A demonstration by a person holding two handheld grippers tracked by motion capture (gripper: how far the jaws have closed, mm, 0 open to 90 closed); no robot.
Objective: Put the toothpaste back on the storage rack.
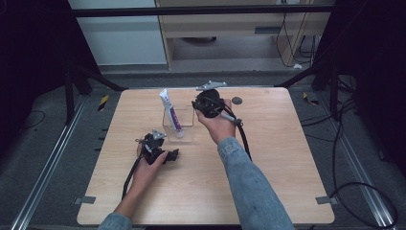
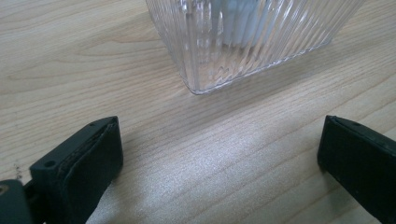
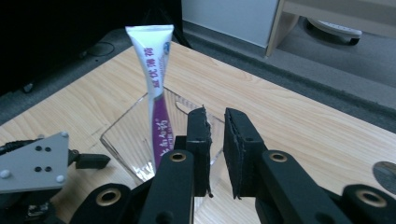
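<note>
Toothpaste tube [image 1: 170, 113] stands on end inside a clear ribbed container [image 1: 186, 130], near the middle of the surface [image 1: 268, 158] and somewhat toward its far edge. The tube is white at its flat crimped top, which leans toward the far left corner, and purple lower down, with printed characters running along its length. In the right gripper view the tube [image 3: 155, 98] rises well above the container's rim and narrows at the waist where white turns to purple. Its lower end rests in the bottom of the container [image 3: 126, 140], against the wall on the left of that view.

The container is square-sided, see-through plastic with fine vertical ribs, open at the top. From the left gripper view its rounded bottom corner [image 2: 243, 42] sits flat on the wood grain, and a pale shape inside shows blurred through the ribs. The tube is the one thing seen in it.

The left gripper [image 1: 165, 154] lies low on the surface just on the near side of the container, held in the person's left hand; its jaws are spread wide with bare wood between them, and they do not touch the container. The right gripper [image 3: 215, 147] is held above the far right side of the container, its jaws drawn nearly together with nothing between them.
</note>
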